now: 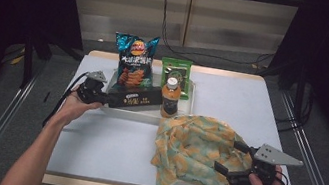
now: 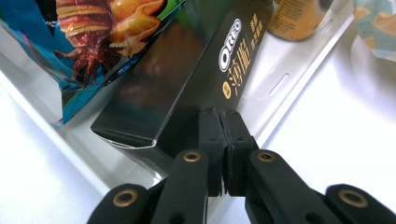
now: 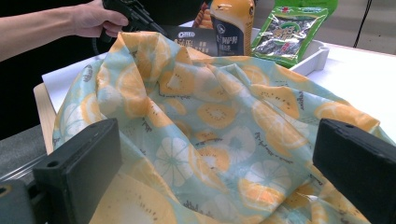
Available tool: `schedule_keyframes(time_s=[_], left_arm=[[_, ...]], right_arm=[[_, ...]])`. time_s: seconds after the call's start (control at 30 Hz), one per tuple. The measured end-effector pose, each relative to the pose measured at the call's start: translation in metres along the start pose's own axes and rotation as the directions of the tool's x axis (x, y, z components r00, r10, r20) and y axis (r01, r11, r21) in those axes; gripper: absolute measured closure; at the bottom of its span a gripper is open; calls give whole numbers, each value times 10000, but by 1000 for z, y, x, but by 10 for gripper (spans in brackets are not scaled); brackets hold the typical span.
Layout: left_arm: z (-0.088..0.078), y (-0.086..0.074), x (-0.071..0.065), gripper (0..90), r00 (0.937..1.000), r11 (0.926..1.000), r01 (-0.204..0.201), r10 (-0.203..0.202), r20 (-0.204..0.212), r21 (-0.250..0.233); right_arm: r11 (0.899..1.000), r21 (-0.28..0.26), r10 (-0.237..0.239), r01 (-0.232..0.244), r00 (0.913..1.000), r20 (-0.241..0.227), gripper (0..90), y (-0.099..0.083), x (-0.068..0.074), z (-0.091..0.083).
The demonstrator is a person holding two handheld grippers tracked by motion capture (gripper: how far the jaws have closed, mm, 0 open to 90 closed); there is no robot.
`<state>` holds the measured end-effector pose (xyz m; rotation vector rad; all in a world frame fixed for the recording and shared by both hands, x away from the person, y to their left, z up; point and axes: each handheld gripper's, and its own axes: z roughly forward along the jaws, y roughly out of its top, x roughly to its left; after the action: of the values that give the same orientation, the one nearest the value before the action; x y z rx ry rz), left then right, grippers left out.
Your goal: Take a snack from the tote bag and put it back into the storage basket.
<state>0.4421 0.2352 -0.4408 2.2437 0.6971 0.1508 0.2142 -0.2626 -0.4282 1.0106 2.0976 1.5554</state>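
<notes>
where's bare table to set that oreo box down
Free: the wide white patch in front of the tray, between the left forearm and the fruit-print bag; also the right side beyond the bag. Crowded: the tray itself, with Oreo box, chips bag, bottle, green packet.

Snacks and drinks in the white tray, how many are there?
4: blue crisp bag back left, green seaweed packet back right, black Oreo box along the front, orange drink bottle front right. More may hide behind.

Our left gripper (image 1: 101,95) has its jaws pressed together, arm stretched forward; our right gripper (image 1: 234,161) rests low with jaws spread wide.
</notes>
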Motion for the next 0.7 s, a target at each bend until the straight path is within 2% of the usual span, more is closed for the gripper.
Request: schedule_keyframes(time_s=[0.07, 0.13, 0.27, 0.37, 0.47, 0.57, 0.7], left_arm=[[1, -1, 0, 874, 9999, 9998, -88, 90, -124, 156], [4, -4, 1, 875, 9998, 9996, 8, -1, -219, 287], [6, -8, 3, 863, 9999, 9991, 101, -97, -103, 403], [5, -10, 0, 860, 9999, 9998, 134, -132, -110, 176], [1, -10, 0, 861, 9997, 9997, 156, -152, -193, 171], [-2, -11, -2, 855, 9999, 9998, 169, -169, -33, -95], [-6, -12, -9, 793, 9996, 9978, 262, -267, -72, -610]], right_arm=[[10000, 3, 1, -1, 10000, 5, 9, 0, 0, 0], [10000, 7, 27, -27, 10000, 23, 9, 0, 0, 0], [10000, -36, 30, -30, 10000, -16, 9, 0, -1, 0], [10000, -15, 19, -19, 10000, -11, 9, 0, -1, 0], [10000, 0, 4, -4, 10000, -41, 9, 0, -2, 1], [10000, -13, -7, 7, 10000, -25, 9, 1, 0, 1], [9999, -125, 11, -10, 10000, 41, 9, 2, -1, -1]])
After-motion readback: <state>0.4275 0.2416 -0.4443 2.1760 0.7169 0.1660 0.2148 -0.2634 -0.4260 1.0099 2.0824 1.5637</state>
